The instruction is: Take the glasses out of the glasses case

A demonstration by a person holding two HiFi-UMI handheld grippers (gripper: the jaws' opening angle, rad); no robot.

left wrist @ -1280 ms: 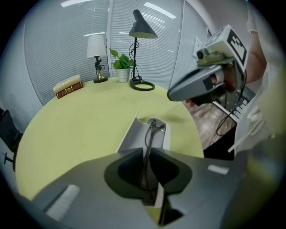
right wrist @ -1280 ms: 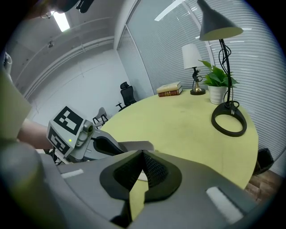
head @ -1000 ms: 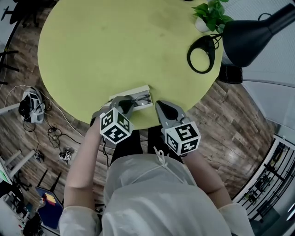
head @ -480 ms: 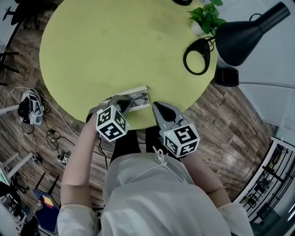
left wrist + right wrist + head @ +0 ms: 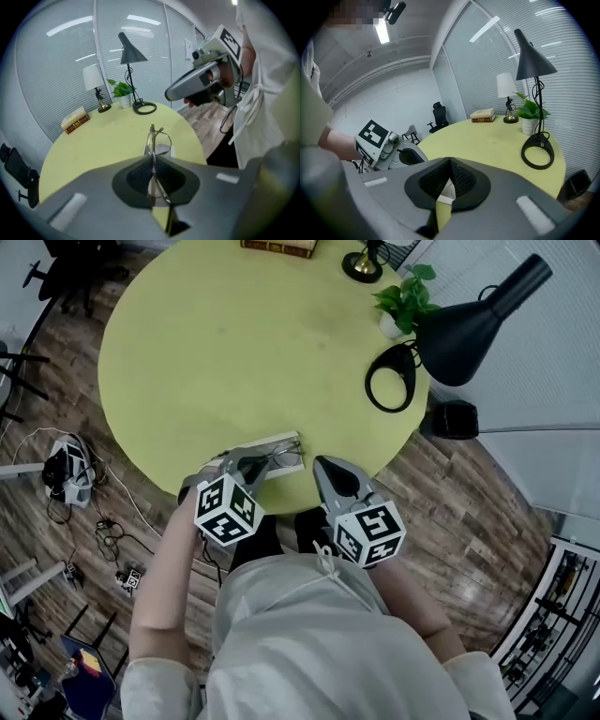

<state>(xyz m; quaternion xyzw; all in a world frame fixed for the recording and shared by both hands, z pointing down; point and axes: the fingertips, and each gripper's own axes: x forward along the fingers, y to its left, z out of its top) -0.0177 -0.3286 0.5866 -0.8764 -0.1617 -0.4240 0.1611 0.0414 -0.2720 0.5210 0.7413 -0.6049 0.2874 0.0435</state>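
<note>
Glasses, thin wire frame, stand edge-on and upright at centre frame in the left gripper view. The left gripper has its jaws closed flat on the frame. Beneath them lies the white glasses case, low centre of the head view, at the near edge of the round yellow table.

Compared with one second ago, the lenses sit a little further toward the right end of the case, and the head view has swung so the table sits higher in frame. This suggests the lift-out has begun, though the glasses are not yet clear of the case.

The right gripper, just right of the case, has its jaws together on nothing. A black lamp and a plant occupy the upper right.
</note>
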